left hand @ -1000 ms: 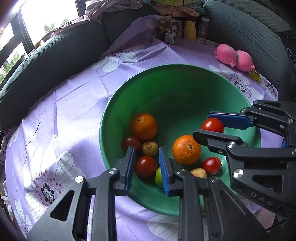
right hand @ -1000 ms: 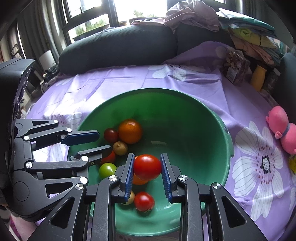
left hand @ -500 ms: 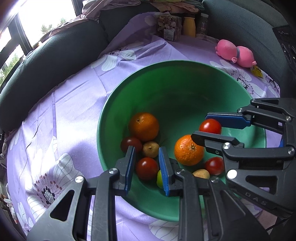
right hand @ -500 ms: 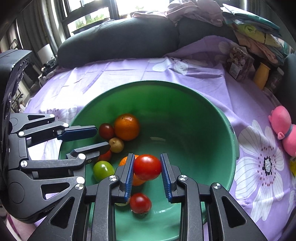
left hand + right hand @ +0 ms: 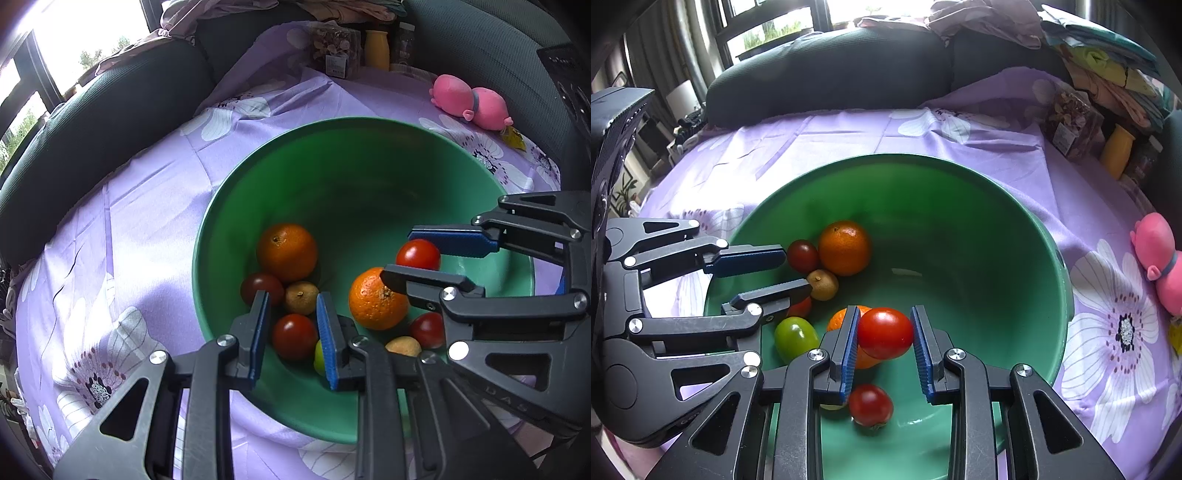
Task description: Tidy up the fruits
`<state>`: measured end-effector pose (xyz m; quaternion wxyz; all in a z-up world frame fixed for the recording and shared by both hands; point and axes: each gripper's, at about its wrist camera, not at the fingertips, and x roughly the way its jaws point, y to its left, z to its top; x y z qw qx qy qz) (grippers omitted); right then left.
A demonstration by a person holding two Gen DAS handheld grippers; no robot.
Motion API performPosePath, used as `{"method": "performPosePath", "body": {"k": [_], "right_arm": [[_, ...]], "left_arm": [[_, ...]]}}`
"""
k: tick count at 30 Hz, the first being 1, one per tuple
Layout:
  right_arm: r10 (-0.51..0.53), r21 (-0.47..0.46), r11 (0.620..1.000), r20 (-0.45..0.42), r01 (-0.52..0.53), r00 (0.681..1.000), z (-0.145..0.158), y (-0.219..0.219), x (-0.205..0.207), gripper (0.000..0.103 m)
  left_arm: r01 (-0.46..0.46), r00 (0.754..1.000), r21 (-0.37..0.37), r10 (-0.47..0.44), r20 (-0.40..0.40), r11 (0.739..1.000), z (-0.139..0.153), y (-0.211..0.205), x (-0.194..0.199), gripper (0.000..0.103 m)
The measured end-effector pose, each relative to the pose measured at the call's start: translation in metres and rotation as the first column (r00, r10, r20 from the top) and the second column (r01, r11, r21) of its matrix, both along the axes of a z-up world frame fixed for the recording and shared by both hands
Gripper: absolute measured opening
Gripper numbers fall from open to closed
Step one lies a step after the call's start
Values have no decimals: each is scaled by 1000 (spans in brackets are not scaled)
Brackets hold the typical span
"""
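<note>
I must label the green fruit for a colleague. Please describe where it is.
Look inside the big green bowl on the purple flowered cloth. The green fruit lies near the left gripper, beside the oranges and red tomatoes. It alone is green.

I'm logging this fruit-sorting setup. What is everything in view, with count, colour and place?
bowl: 1, green, on the cloth
oranges: 2, orange, in the bowl
red tomatoes: 3, one darker, in the bowl
held tomato: 1, red, between the right gripper's pads, above the bowl
green tomato: 1, green, in the bowl
small tan fruits: 2, tan, in the bowl
cloth: 1, purple with white flowers, under the bowl
plush toy: 1, pink, on the cloth, far right
bottle: 1, yellow, far edge
packet: 1, clear, brownish contents, beside the bottle
cushions: at least 2, dark grey, around the cloth
left gripper: 1, black, blue pads, shut, empty, over the bowl
right gripper: 1, black, blue pads, shut on the held tomato
</note>
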<state>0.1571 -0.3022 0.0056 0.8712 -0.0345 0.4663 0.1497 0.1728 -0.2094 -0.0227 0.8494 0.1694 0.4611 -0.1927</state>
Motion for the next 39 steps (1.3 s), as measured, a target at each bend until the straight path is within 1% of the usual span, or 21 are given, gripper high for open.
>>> {"method": "performPosePath", "body": {"k": [10, 14, 16, 22, 24, 29, 31, 32, 33, 37, 39], "right_arm": [[-11, -12, 1000, -5, 11, 1000, 0, 0, 0, 30], [-17, -21, 1000, -4, 17, 1000, 1, 0, 0, 30], [-21, -26, 999, -2, 21, 1000, 2, -1, -1, 30], [-44, -41, 998, 11, 45, 999, 7, -7, -4, 30], [-53, -42, 998, 18, 53, 998, 10, -10, -6, 30], [-68, -47, 996, 42, 70, 997, 20, -15, -13, 31], [-77, -50, 996, 53, 79, 996, 24, -16, -15, 33], [-81, -53, 995, 60, 85, 995, 25, -16, -16, 35], [-86, -55, 994, 66, 89, 994, 27, -17, -18, 36], [-101, -52, 993, 83, 106, 991, 34, -20, -25, 44], [-106, -52, 992, 92, 111, 990, 38, -21, -30, 46]], "left_arm": [[4, 1000, 10, -4, 0, 1000, -1, 0, 1, 27], [-6, 1000, 12, 6, 8, 1000, 0, 1, 0, 34], [-4, 1000, 8, 4, 5, 1000, 1, 2, 0, 35], [0, 1000, 12, 0, 20, 1000, 5, -1, -5, 49], [-8, 999, 17, 8, 35, 1000, 8, 0, -6, 60], [-19, 998, -5, 19, 52, 1000, 18, 3, -12, 69], [-31, 997, -2, 31, 66, 1000, 22, 4, -15, 74], [-40, 997, 0, 40, 73, 999, 24, 5, -16, 79], [-46, 996, -2, 46, 79, 999, 26, 7, -17, 83], [-65, 994, -26, 67, 90, 998, 36, 13, -23, 86], [-69, 992, -30, 72, 102, 997, 40, 14, -27, 89]]}}
